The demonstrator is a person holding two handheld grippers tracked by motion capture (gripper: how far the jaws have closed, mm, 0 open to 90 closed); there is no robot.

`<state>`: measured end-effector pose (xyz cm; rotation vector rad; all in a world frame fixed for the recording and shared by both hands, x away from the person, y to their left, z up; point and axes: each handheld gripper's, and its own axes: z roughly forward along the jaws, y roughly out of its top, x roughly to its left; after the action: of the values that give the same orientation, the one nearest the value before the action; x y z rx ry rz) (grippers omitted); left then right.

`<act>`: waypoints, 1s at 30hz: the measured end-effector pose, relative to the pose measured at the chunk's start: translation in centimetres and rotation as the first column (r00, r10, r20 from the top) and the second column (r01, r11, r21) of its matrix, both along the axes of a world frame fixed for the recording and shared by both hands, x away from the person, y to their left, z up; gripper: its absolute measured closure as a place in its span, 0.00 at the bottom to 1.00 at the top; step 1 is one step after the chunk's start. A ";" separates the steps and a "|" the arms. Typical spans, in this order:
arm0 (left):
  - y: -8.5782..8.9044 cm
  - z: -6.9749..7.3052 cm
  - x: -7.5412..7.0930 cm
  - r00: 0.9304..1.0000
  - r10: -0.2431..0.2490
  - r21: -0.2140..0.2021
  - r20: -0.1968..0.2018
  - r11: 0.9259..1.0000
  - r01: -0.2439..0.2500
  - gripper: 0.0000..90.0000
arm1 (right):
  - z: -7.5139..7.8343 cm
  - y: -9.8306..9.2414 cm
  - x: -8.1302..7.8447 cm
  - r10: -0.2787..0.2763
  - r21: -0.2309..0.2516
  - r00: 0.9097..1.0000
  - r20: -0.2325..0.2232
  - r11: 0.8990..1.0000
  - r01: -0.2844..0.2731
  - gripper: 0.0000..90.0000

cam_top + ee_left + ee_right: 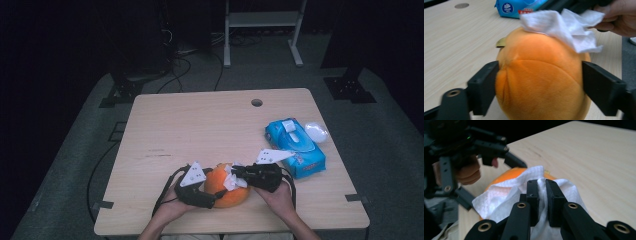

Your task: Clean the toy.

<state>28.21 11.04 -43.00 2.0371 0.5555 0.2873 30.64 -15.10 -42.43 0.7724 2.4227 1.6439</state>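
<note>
An orange plush ball (pixel 220 189) sits on the wooden table (pixel 200 125) near its front edge. My left gripper (pixel 212 198) comes in from the left, and its two black jaws press on either side of the plush (pixel 541 82). A white tissue (pixel 231 181) lies draped over the top of the plush. My right gripper (pixel 236 175) reaches in from the right, shut on that tissue (pixel 499 200); the jaws pinch a fold of it just above the orange surface (pixel 511 173). In the left gripper view the tissue (pixel 564 27) hangs over the plush's far right side.
A blue pack of wipes (pixel 295 145) lies to the right of the grippers, with a small white object (pixel 316 132) beside it near the table's right edge. A round cable hole (pixel 256 102) sits at the far side. Cables and a white stand are on the floor beyond.
</note>
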 end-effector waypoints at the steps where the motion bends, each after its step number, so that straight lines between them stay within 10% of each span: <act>1: 0.1 0.0 0.2 1.000 0.006 -0.003 -0.015 1.000 -0.006 0.12 | 0.0 0.0 -0.1 0.008 -0.008 1.000 0.006 1.000 -0.008 0.90; 7: 0.2 -0.8 0.7 0.995 -0.032 -0.046 -0.099 0.999 0.028 0.12 | 0.2 -0.1 -0.4 0.040 -0.017 0.999 0.020 0.999 -0.039 0.90; 11: -0.1 -0.3 -0.1 0.999 0.030 -0.023 0.021 0.999 -0.030 0.36 | 0.8 0.3 -0.5 0.012 -0.010 0.999 0.047 1.000 -0.012 0.90; 15: -0.7 0.1 -0.4 0.988 0.097 -0.018 0.121 0.995 -0.096 0.41 | 1.8 0.4 -0.4 0.018 0.039 0.998 0.060 0.999 -0.020 0.90; 23: -0.7 -0.2 -0.3 0.997 0.055 -0.023 0.050 0.998 -0.054 0.21 | 0.8 -0.9 0.6 -0.066 0.017 0.998 0.021 0.998 0.066 0.90; 30: -0.6 -0.4 -0.3 0.996 0.076 -0.010 0.051 0.997 -0.076 0.24 | 1.2 2.2 -1.7 0.013 -0.025 0.989 0.144 1.000 -0.010 0.90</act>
<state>27.90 10.49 -43.40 1.9976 0.6021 0.3817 28.92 -12.93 -41.19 0.6139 2.3471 1.6114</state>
